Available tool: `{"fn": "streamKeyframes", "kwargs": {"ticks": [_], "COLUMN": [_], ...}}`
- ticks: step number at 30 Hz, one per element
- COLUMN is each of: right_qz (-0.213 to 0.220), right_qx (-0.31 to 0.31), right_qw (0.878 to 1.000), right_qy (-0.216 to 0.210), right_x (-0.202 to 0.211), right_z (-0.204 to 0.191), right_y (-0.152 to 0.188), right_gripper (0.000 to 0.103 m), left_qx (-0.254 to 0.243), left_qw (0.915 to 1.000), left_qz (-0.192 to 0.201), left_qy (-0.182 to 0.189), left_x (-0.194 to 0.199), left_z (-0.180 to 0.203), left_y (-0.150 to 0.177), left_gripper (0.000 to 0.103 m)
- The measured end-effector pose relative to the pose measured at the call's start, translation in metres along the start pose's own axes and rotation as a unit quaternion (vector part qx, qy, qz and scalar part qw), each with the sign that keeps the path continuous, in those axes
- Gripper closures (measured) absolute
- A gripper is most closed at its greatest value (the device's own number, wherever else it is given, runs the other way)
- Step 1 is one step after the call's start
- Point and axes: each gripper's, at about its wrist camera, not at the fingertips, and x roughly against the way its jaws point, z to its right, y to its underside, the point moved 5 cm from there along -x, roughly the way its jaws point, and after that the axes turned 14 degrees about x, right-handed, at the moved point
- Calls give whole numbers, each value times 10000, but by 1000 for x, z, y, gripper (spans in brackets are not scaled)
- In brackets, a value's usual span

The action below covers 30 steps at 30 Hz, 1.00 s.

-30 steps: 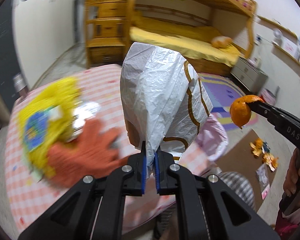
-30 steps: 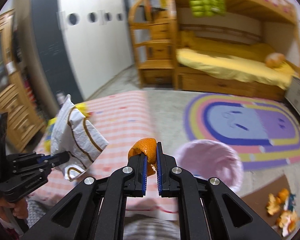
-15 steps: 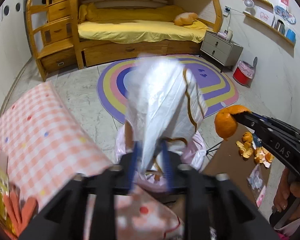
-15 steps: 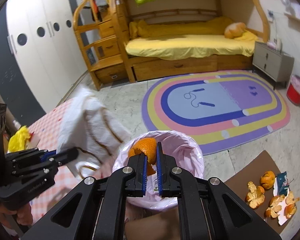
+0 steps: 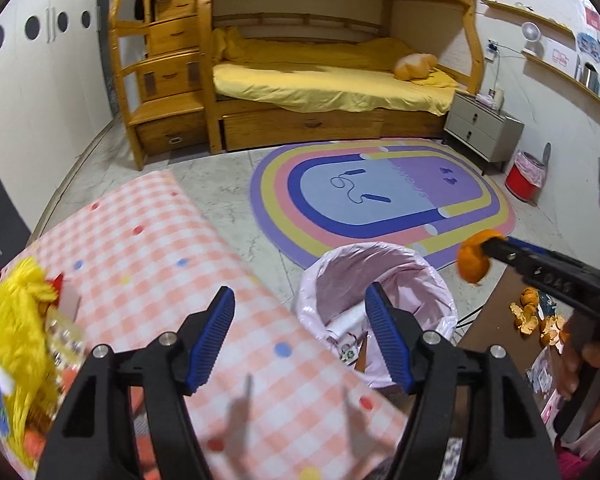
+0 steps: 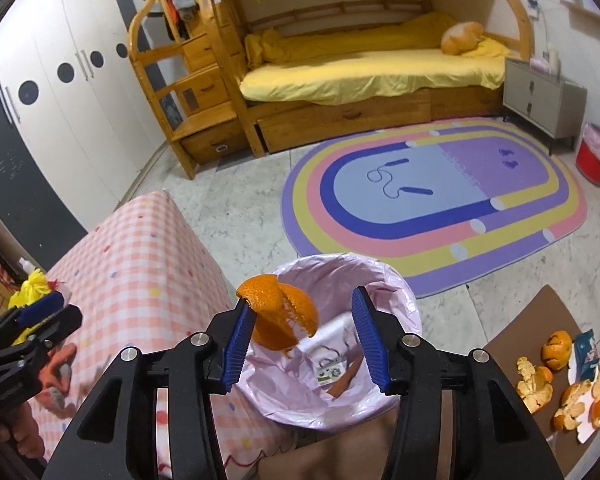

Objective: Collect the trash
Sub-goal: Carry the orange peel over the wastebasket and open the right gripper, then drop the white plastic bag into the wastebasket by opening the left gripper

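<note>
A bin with a pink liner (image 6: 396, 292) stands on the floor by the table. My right gripper (image 6: 300, 336) hangs over it, and its jaws are opening. An orange peel (image 6: 280, 316) still clings to the left pad, clear of the other pad. My left gripper (image 5: 300, 320) is also over the bin (image 5: 428, 280); its jaws are opening with nothing between them. The white bag (image 6: 328, 340) lies inside the bin beside a brown scrap. In the left wrist view the peel (image 5: 476, 260) shows at the tip of the right gripper.
The pink checked table (image 6: 140, 280) sits left of the bin, with a yellow bag (image 5: 16, 340) at its far end. Several orange peels (image 6: 540, 384) and a wrapper lie on a brown mat at the right. Beyond are a rainbow rug (image 6: 432, 200), a bunk bed and a red bin (image 6: 592, 156).
My left gripper swung from the table to the bin and opened; the white bag dropped in. The right gripper came down over the bin and its jaws parted from the peel.
</note>
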Motion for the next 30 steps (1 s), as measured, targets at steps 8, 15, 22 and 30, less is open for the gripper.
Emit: {"fn": "streamKeyframes", "kwargs": {"ticks": [8, 15, 22, 30], "right_qz": [-860, -939, -966, -216], "right_qx": [454, 164, 227, 345], "right_qw": [9952, 9953, 9942, 9992], "right_qy": [122, 183, 416, -8], "right_x": [-28, -34, -18, 28], "right_z": [-17, -14, -5, -41], "right_y": [-9, -16, -3, -22], "right_gripper": [42, 26, 26, 26], "left_qx": [278, 338, 367, 462], "left_qw": [9995, 9989, 9990, 9982], "left_qz": [-1, 56, 9, 213], "left_qy": [-170, -305, -258, -319], "left_x": [24, 33, 26, 57], "left_z": [-31, -50, -50, -57], "left_y": [12, 17, 18, 21], "left_gripper": [37, 37, 37, 37]}}
